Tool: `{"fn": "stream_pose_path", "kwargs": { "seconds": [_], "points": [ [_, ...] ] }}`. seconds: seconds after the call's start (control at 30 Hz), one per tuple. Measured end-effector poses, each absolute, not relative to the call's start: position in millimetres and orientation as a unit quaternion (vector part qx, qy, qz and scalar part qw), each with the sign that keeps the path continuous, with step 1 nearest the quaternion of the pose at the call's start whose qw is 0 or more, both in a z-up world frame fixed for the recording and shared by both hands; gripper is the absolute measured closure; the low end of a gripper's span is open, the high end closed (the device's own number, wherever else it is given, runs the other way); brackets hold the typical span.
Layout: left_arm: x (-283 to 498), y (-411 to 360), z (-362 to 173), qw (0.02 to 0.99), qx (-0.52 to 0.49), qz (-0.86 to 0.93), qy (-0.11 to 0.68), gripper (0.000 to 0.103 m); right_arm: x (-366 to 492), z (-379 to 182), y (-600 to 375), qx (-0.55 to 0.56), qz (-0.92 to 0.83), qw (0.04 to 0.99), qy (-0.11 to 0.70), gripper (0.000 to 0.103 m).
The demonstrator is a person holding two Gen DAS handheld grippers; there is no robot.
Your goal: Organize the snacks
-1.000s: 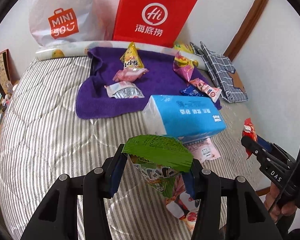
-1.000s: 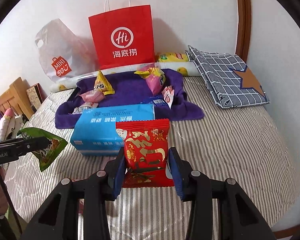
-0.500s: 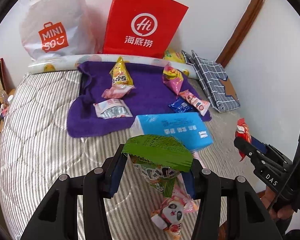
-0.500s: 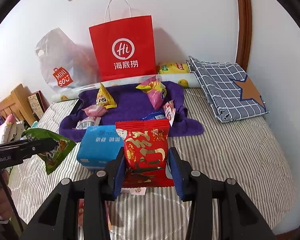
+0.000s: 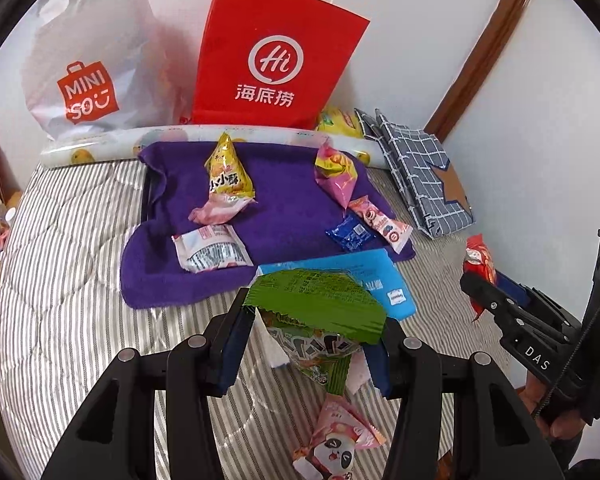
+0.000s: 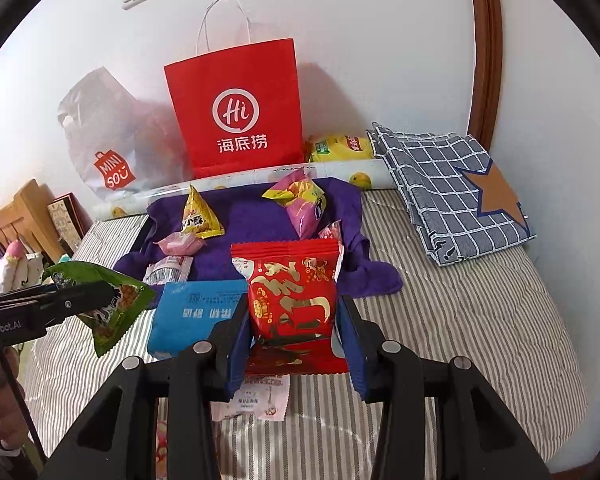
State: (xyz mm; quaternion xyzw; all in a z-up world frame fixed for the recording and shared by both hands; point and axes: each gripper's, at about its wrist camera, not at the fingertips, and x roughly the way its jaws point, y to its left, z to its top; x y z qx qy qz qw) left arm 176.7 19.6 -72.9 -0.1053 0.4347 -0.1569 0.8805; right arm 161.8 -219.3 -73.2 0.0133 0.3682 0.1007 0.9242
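Observation:
My left gripper [image 5: 308, 344] is shut on a green snack packet [image 5: 316, 308] and holds it above the striped bed. My right gripper [image 6: 296, 344] is shut on a red snack packet [image 6: 294, 292], also held in the air. Each gripper shows in the other's view: the right one [image 5: 496, 300] with the red packet [image 5: 478, 258], the left one [image 6: 80, 300] with the green packet [image 6: 112, 304]. Several snack packets lie on a purple towel [image 5: 284, 200], among them a yellow one [image 5: 228, 172] and a pink one [image 5: 336, 176]. A pink panda packet [image 5: 336, 444] lies below my left gripper.
A blue tissue pack [image 5: 376, 276] lies at the towel's near edge. A red paper bag [image 6: 240, 112] and a white Miniso bag [image 5: 84, 60] stand against the wall. A folded checked cloth [image 6: 452, 184] lies at the right. A wooden bedside stand [image 6: 24, 216] is at the left.
Both grippers have risen and pulled back with their packets; the tissue pack and towel look farther away and lower, and the pink panda packet has come into view below my left gripper.

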Motion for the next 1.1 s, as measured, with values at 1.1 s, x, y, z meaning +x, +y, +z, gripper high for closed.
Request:
{"fn": "stream_pose_path", "kwargs": {
  "seconds": [1.1],
  "points": [
    [230, 35, -79, 0.877, -0.117, -0.146, 0.443, 0.052, 217, -83, -208, 0.012, 0.097, 0.919, 0.382, 0.064]
  ]
}}
